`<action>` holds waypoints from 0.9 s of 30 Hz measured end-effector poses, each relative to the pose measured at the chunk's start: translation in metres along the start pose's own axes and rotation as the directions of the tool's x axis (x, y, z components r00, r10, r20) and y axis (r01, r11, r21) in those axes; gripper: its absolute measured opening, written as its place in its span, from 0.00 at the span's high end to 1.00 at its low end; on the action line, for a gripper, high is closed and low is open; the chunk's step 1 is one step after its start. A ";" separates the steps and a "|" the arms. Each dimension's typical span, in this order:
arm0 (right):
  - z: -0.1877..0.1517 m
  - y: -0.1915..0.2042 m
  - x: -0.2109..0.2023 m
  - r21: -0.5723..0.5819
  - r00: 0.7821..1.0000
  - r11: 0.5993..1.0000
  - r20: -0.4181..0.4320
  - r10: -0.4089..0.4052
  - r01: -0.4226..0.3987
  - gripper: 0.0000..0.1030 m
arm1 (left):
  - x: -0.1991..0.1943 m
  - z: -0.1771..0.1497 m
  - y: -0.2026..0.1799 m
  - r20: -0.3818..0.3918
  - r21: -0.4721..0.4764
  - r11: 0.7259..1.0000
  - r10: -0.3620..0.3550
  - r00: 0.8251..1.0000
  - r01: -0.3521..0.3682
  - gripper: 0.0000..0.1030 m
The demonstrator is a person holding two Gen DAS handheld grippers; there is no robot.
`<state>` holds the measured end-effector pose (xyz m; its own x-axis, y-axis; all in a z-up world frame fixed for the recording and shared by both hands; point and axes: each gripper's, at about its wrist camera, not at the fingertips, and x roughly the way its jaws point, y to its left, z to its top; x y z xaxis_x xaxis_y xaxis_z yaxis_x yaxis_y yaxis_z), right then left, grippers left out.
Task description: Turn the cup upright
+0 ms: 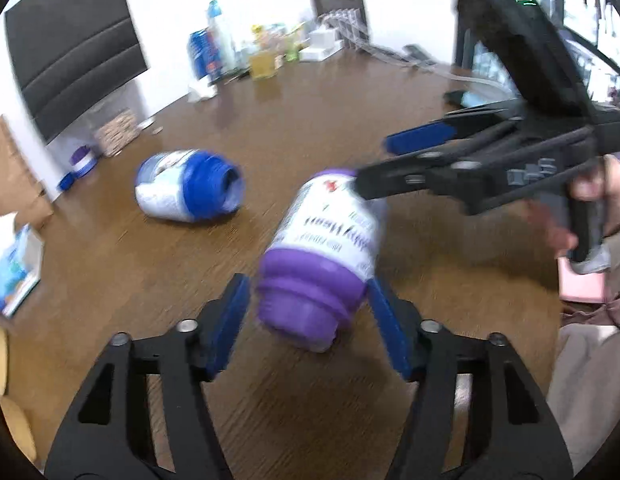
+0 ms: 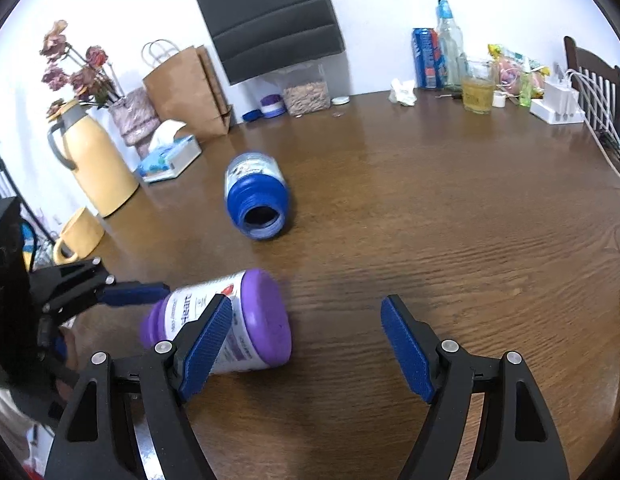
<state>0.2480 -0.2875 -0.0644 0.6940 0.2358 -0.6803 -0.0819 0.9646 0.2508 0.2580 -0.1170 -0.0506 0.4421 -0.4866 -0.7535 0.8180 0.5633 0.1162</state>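
A purple-and-white jar-like cup lies on its side on the brown table, its purple neck pointing at my left gripper. The left jaws are open around the neck end, with small gaps on both sides. In the right wrist view the same cup lies at lower left with its purple base towards the middle. My right gripper is open and empty; its left finger overlaps the cup's body. The right gripper shows in the left wrist view, its tips at the cup's far end. A blue-and-white cup lies on its side farther back.
Along the far edge stand a yellow thermos, a yellow mug, a tissue box, a paper bag, a can and bottle, a glass and a power strip. A black chair back is behind.
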 end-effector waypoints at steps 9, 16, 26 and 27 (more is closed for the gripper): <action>-0.010 0.031 -0.002 -0.088 0.983 0.979 -0.009 0.183 -0.183 0.21 | -0.005 -0.015 0.055 -0.059 -0.245 0.956 0.149 0.987 -0.159 0.17; 0.033 0.001 0.000 -0.090 0.996 0.996 0.087 0.025 -0.017 0.21 | -0.026 -0.021 0.058 -0.090 -0.435 0.886 0.135 0.987 -0.160 0.17; 0.029 -0.016 0.044 -0.149 0.997 0.986 -0.017 0.071 -0.073 0.21 | 0.001 -0.020 0.010 -0.090 -0.625 0.780 -0.024 0.996 -0.038 0.41; 0.026 -0.016 0.042 -0.151 0.998 0.986 -0.013 0.065 -0.066 0.21 | 0.007 -0.020 0.011 -0.098 -0.646 0.763 -0.042 0.994 -0.031 0.43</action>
<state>0.2975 -0.2962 -0.0793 0.6780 0.2995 -0.6712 -0.2349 0.9536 0.1882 0.2623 -0.1008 -0.0676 0.3687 -0.4420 -0.8178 0.3723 0.8763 -0.3057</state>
